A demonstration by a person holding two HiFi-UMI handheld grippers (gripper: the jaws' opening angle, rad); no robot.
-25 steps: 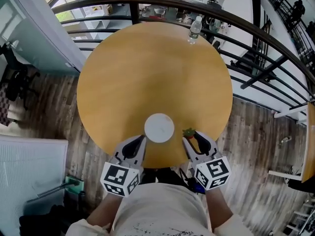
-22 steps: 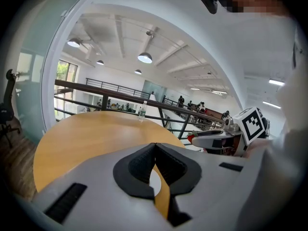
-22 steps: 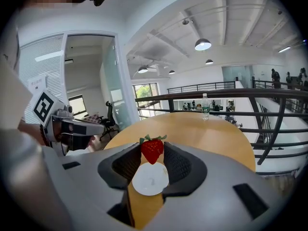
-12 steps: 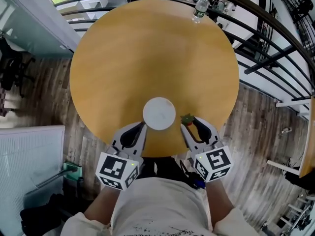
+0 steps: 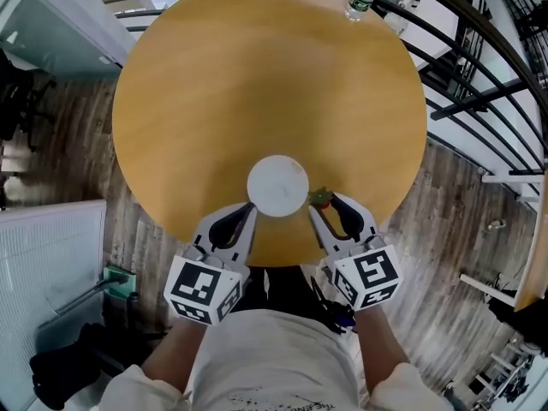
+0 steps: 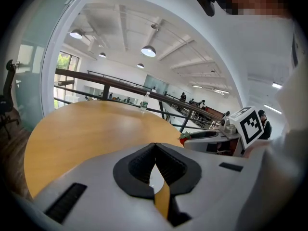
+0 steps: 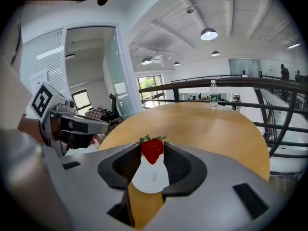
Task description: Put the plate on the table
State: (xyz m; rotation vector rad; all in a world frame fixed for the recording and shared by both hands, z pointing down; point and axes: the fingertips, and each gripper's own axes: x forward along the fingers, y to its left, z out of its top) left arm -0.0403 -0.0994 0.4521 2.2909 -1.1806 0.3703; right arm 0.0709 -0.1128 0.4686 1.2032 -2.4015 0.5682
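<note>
Plainly, the white plate (image 5: 277,185) sits on the round desk (image 5: 257,75). Left claw (image 5: 249,209), closed and empty, meets the plate's left rim; right claw (image 5: 324,202) pinches a strawberry (image 7: 152,149) at its right.

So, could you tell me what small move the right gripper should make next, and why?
Probably ease the right gripper a little to the left, until the strawberry hangs over the middle of the plate. Its jaws are closed on the strawberry, which is near the plate's right rim, and the plate seems to lie flat on the table already.
</note>
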